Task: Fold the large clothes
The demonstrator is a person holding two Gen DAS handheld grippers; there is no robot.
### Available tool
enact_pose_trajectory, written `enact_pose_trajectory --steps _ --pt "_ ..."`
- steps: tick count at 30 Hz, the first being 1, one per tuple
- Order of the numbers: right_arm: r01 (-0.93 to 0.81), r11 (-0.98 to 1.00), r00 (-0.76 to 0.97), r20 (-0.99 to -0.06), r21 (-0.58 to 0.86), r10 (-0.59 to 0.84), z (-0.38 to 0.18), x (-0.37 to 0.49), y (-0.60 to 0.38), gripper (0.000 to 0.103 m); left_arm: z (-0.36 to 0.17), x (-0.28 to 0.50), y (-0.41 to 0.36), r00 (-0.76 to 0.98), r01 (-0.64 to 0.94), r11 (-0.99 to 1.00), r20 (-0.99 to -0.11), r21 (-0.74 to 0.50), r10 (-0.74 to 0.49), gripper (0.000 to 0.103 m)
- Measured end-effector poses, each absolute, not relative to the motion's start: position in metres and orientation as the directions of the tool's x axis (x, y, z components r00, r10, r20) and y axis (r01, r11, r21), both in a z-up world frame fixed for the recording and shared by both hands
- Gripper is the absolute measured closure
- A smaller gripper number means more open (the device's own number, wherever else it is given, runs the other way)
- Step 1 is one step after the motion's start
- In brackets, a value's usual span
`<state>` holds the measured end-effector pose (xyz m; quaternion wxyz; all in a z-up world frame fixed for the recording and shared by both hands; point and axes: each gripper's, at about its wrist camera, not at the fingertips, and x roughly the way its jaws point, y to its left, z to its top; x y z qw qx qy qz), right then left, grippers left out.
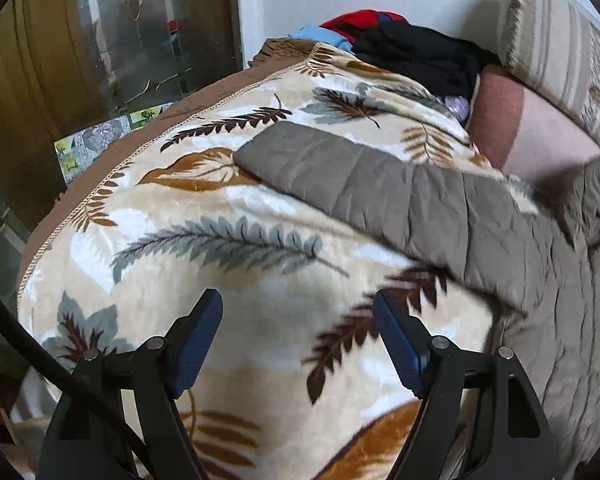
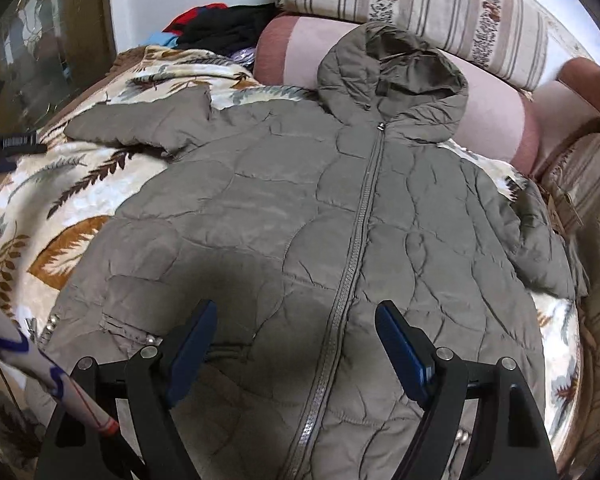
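Observation:
A large olive-grey quilted hooded jacket (image 2: 300, 216) lies flat, front up and zipped, on a leaf-patterned blanket (image 2: 80, 200). Its hood (image 2: 392, 76) rests against a pink bolster. Its left sleeve (image 1: 380, 184) stretches out sideways over the blanket (image 1: 220, 248); the right sleeve (image 2: 544, 240) is bunched at the right edge. My right gripper (image 2: 296, 344) is open and empty above the jacket's lower front, astride the zip. My left gripper (image 1: 298, 336) is open and empty above the bare blanket, just short of the sleeve. It also shows at the left edge of the right wrist view (image 2: 8, 148).
A pile of black, red and blue clothes (image 1: 400, 48) lies at the blanket's far end. A pink bolster (image 2: 480, 108) and striped cushions (image 2: 420, 4) line the back. A glass door (image 1: 140, 28) and the tiled floor (image 1: 96, 140) are to the left.

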<state>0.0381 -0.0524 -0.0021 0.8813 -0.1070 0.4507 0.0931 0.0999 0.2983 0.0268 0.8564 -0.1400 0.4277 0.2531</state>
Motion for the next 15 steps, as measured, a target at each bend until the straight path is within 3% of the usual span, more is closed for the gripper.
enact_pose_trajectory --steps 10,15 --pt "-0.142 0.986 0.536 -0.844 -0.089 0.001 -0.019 0.051 -0.078 0.018 0.003 0.140 0.370 0.498 -0.606 0.789 -0.822 -0.103 0.275 0.026" --pt "-0.170 0.979 0.518 -0.855 -0.117 -0.012 -0.028 0.053 -0.071 0.018 -0.010 0.153 0.411 0.512 -0.618 0.764 -0.833 -0.186 0.212 0.026"
